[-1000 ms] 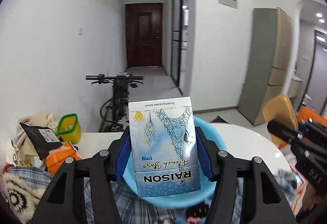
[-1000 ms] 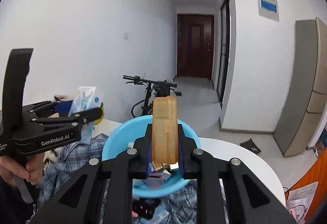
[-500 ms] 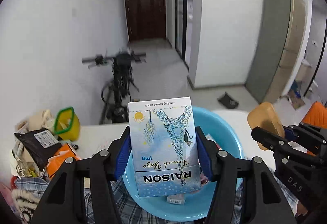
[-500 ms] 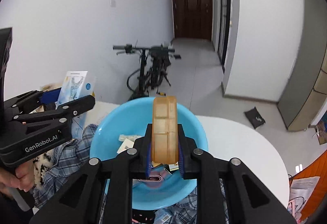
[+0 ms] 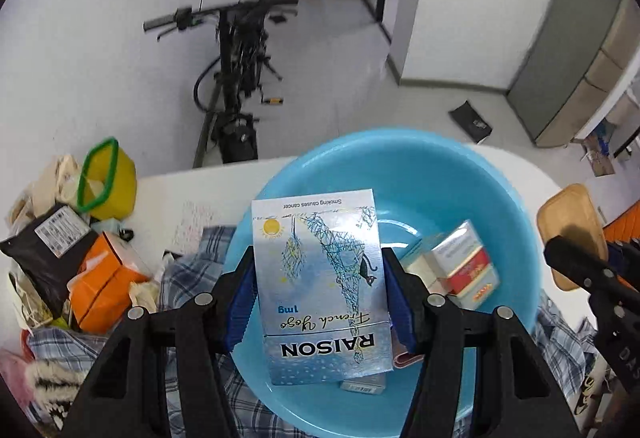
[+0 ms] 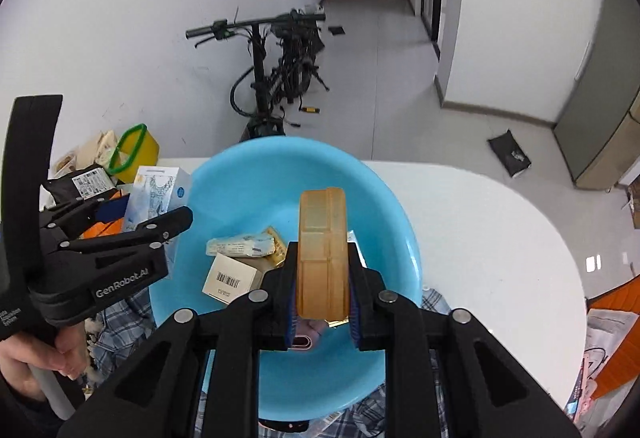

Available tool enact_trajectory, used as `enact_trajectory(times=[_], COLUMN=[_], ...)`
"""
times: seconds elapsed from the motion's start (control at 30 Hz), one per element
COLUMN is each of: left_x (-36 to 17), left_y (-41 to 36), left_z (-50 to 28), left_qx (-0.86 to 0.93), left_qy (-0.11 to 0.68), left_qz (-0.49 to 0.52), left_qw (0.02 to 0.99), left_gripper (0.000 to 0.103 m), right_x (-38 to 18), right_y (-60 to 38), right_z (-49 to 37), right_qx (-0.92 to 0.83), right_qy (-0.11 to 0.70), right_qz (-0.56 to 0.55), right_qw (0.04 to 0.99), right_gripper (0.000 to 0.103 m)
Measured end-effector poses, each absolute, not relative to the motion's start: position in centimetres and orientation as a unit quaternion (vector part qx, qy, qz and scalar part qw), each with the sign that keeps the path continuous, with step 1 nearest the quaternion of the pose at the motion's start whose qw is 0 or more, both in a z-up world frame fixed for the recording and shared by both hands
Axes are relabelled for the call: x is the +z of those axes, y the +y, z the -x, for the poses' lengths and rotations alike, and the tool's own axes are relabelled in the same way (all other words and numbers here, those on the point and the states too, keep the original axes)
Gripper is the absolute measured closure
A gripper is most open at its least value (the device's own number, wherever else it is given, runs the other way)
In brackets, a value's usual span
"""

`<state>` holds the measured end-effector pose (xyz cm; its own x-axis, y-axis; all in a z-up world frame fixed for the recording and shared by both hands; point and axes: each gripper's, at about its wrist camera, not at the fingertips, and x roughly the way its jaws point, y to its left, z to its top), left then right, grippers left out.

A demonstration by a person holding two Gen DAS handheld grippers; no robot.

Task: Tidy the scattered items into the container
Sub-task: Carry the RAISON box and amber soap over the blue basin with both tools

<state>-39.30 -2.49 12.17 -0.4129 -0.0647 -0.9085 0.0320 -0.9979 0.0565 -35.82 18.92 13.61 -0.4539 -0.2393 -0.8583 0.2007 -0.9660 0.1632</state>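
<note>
The left gripper (image 5: 320, 294) clamps a RAISON cigarette pack (image 5: 322, 286) above the blue basin (image 5: 516, 206). The right gripper (image 6: 323, 298) grips an amber plastic case (image 6: 323, 254) over it.

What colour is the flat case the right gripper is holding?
Translucent amber-orange case, ribbed along its edge, clamped in the right gripper. Clearest in the right wrist view.
</note>
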Motion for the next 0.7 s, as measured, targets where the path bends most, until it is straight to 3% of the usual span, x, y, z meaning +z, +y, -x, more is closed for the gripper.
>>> enact_trajectory(times=[0.13,0.27,0.7], left_x=[9.6,7.9,6.7], left_y=[-2.6,-3.3,-3.6], left_z=[39.9,40.5,41.3], left_qx=[-0.824,-0.809,-0.805], left_qy=[-0.049,-0.011,-0.003], left_qz=[-0.563,-0.588,-0.593], left_qw=[0.032,0.009,0.002], left_gripper=[0.043,0.043,0.043], right_x=[12.4,11.7,8.5], right_y=[18.4,18.6,18.1], right_z=[37.0,37.7,38.7], right_qx=[-0.841,-0.831,-0.816], right_qy=[-0.014,-0.03,-0.019], right_qz=[-0.527,-0.54,-0.563], right_qw=[0.124,0.132,0.13], right_gripper=[0.085,0.085,0.085])
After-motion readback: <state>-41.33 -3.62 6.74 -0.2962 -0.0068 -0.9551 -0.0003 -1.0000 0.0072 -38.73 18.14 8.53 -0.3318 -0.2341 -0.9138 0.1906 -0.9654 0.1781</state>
